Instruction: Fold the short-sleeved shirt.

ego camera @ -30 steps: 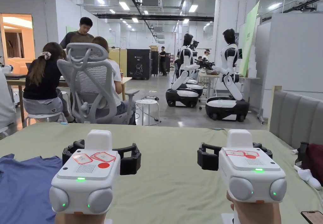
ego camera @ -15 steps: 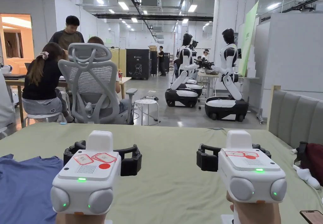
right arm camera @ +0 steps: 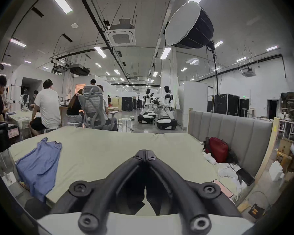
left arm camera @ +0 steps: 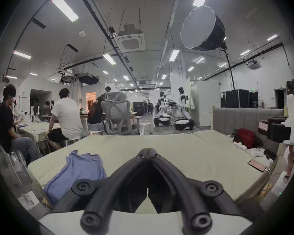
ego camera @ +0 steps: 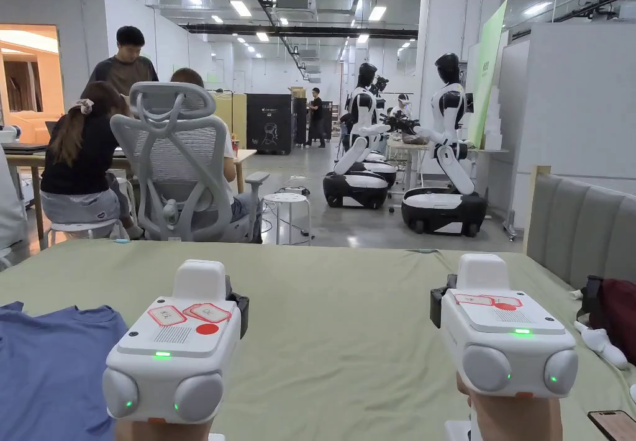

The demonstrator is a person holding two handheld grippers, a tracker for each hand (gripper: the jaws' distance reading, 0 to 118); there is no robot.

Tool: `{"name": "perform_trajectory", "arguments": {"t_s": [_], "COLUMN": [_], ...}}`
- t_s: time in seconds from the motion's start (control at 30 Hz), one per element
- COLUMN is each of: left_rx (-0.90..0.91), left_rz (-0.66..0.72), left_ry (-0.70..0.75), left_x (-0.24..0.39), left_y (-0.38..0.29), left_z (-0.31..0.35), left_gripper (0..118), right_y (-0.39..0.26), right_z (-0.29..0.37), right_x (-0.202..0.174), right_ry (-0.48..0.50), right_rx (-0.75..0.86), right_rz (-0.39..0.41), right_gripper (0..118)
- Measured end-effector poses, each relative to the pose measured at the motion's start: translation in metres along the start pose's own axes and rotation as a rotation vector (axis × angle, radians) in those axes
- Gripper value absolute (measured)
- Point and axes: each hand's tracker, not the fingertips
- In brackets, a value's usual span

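Observation:
A blue short-sleeved shirt (ego camera: pixel 49 368) lies crumpled on the green bed sheet (ego camera: pixel 348 312) at the near left; it also shows in the left gripper view (left arm camera: pixel 78 169) and the right gripper view (right arm camera: pixel 39 162). My left gripper (left arm camera: pixel 148 149) hovers above the sheet just right of the shirt, jaws shut with nothing between them. My right gripper (right arm camera: pixel 145 151) is held level with it farther right, also shut and empty. In the head view their white housings (ego camera: pixel 177 343) (ego camera: pixel 506 330) hide the jaw tips.
A grey padded headboard (ego camera: pixel 584 225) bounds the bed's right side. Against it lie a red bag (ego camera: pixel 612 318), white cloth items (ego camera: pixel 599 343) and a phone (ego camera: pixel 615 423). Beyond the far edge are an office chair (ego camera: pixel 177 163), seated people and humanoid robots (ego camera: pixel 447 150).
Both grippers have gone from open to shut; their black jaws no longer spread wide in the head view. The shirt has not moved.

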Motion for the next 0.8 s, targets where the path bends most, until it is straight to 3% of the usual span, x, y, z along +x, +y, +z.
{"name": "perform_trajectory", "arguments": {"t_s": [0.17,0.27,0.6,0.8], "left_rx": [-0.025,-0.027,-0.050,-0.091], "left_rz": [-0.006,0.008,0.033,0.054], "left_ry": [0.064,0.111,0.425,0.454], "left_x": [-0.015,-0.042,-0.173,-0.200], "left_y": [0.002,0.004,0.006,-0.010], "left_z": [0.002,0.009,0.069,0.074], "left_gripper": [0,0,0,0], "right_y": [0.000,0.002,0.005,-0.007], "right_z": [-0.002,-0.009,-0.009,-0.007], "right_x": [-0.015,-0.043,-0.198,-0.243], "right_ry": [0.041,0.100,0.425,0.519], "right_rx": [-0.006,-0.005,0.013,-0.010], "right_rz": [0.014,0.015,0.064,0.099], "right_gripper": [1,1,1,1]}}
